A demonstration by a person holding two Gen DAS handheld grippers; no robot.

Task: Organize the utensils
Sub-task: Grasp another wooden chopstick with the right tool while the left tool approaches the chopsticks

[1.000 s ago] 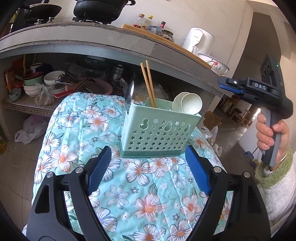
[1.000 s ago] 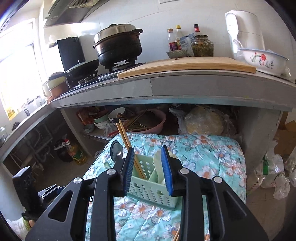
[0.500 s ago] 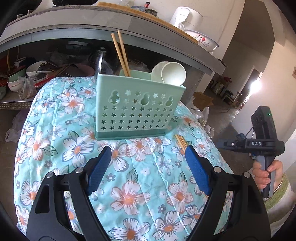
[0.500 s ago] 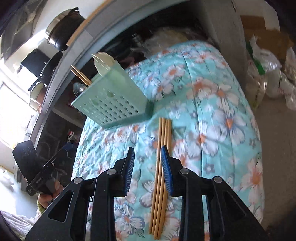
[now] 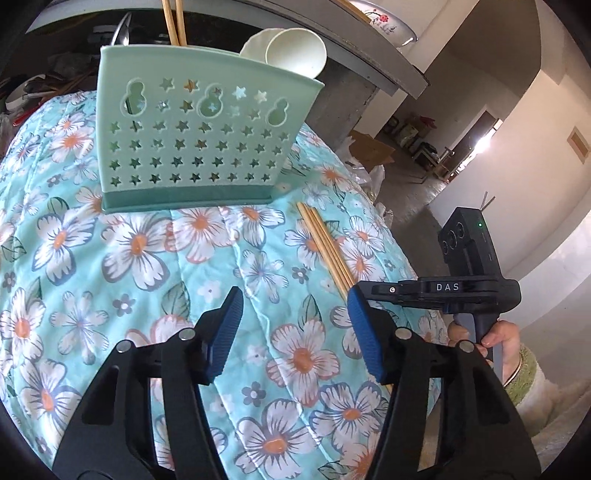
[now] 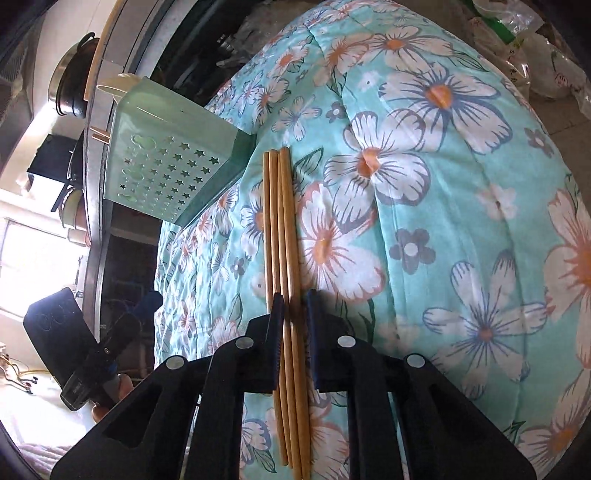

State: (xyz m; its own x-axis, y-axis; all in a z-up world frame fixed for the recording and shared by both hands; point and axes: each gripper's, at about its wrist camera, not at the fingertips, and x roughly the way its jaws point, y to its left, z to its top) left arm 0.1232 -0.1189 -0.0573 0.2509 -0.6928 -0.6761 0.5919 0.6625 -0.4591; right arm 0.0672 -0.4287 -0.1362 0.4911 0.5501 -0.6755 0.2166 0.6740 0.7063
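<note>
A mint-green utensil holder with star cut-outs stands on the floral quilt. It holds upright chopsticks, white spoons and a metal spoon. Several loose chopsticks lie side by side to its right. My right gripper straddles their near half; its jaws are closing, with a slim gap still showing at the right pad. My left gripper hovers over bare quilt in front of the holder, its jaws closing on nothing.
A concrete counter overhangs the far side, with crockery on the shelf beneath. The quilt falls away to the floor on the right, where a cardboard box and plastic bags lie. A hand grips the right tool's handle.
The right gripper dropped from above the holder onto the loose chopsticks, rolled, and narrowed its jaws around them. The left gripper came lower and nearer the holder, and its jaws narrowed.
</note>
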